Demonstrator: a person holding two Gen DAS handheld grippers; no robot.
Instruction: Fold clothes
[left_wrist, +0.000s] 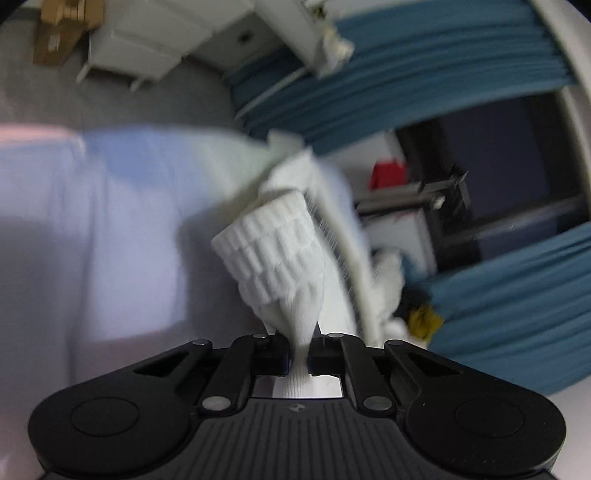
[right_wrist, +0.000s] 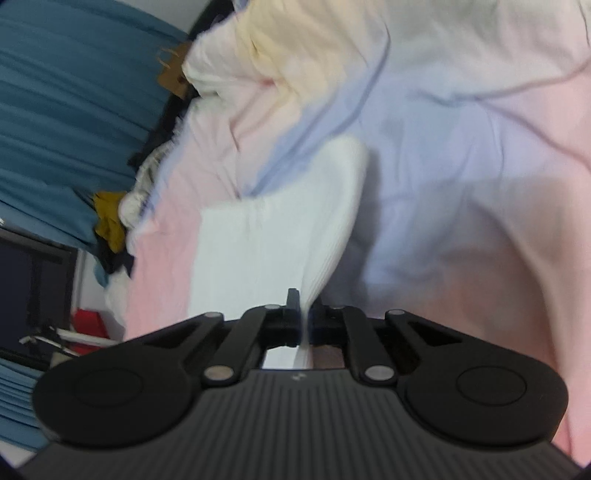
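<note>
A bed (right_wrist: 480, 155) with a pastel pink and blue sheet fills the space under both grippers, blue curtains (left_wrist: 424, 66) behind. Above it hangs a white ribbed knit garment (right_wrist: 273, 229), pinched at two places: the left gripper (left_wrist: 302, 354) has its jaws closed tight on a gathered bit by the thick ribbed cuff (left_wrist: 273, 254), the right gripper (right_wrist: 303, 325) has its jaws closed on a flat edge. From each gripper the cloth runs straight ahead, away from the jaws, its long axis seemingly stretched between the two; how folded it is, I cannot tell.
</note>
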